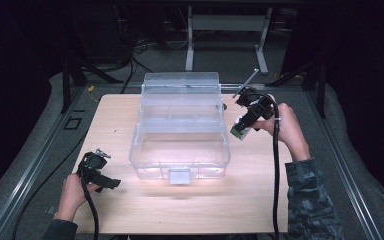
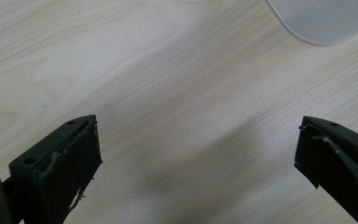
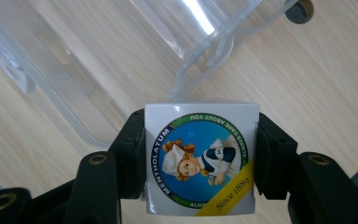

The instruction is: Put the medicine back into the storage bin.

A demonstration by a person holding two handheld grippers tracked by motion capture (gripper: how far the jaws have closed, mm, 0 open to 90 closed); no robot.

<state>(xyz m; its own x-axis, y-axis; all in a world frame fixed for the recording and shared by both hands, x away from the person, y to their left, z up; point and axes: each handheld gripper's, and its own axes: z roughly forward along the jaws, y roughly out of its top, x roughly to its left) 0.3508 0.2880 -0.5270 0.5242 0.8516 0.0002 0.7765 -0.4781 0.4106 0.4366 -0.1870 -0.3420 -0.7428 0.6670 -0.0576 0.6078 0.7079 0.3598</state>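
At the lower left of the high view one left gripper (image 1: 111,183) lies low over the wooden table (image 1: 260,200), held by one hand (image 1: 72,195) with one black cable trailing to the bottom edge. In the left gripper view its two black jaws stand wide apart at the lower corners, with bare wood grain between them and nothing held; a corner of the clear box (image 2: 324,21) shows at the upper right of that frame.

In the middle of the high view stands one clear plastic storage box (image 1: 180,145), open, with its lid tipped back toward the upper part of the frame and one small latch tab on the front wall.

At the right of centre in the high view one right gripper (image 1: 241,131) hangs just beside the box's right wall, held by one hand (image 1: 287,127) with a camouflage sleeve below it. Its two jaws are clamped on one small white Mentholatum box (image 1: 242,129). In the right gripper view that carton (image 3: 199,161) sits at lower centre, pinched on both sides, its round blue label showing a nurse figure and a yellow band reading "Since 1889"; the clear box (image 3: 74,79) lies across the upper left behind it.
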